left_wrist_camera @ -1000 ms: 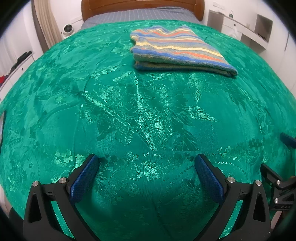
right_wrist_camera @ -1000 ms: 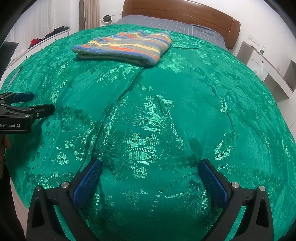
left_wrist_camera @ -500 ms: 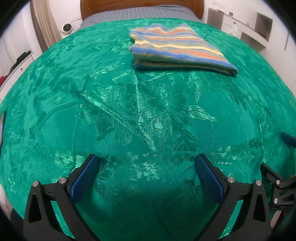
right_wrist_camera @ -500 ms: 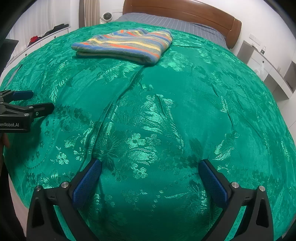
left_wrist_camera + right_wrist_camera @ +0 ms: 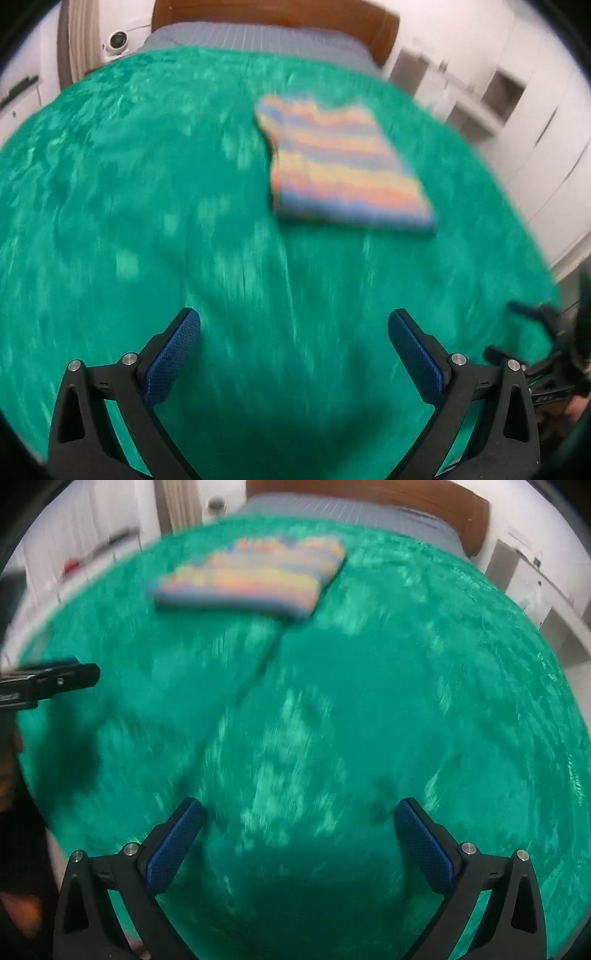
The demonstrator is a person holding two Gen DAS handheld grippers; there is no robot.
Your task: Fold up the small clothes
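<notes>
A folded striped garment (image 5: 343, 166) in blue, yellow and orange lies on the green bedspread (image 5: 147, 206), far ahead of both grippers; it also shows in the right wrist view (image 5: 251, 579). My left gripper (image 5: 293, 332) is open and empty above the near part of the bed. My right gripper (image 5: 298, 823) is open and empty too. Each gripper shows at the edge of the other's view: the right one (image 5: 535, 354), the left one (image 5: 48, 683). Both views are motion-blurred.
A wooden headboard (image 5: 273, 14) and grey bedding (image 5: 255, 40) are at the far end. White shelves (image 5: 480, 96) stand to the right of the bed, a white cabinet (image 5: 96, 554) and a curtain (image 5: 77, 40) to the left.
Both grippers have pulled up and back from the bed, so more of the room shows and the garment sits lower in view. Both stay open; the garment has not moved.
</notes>
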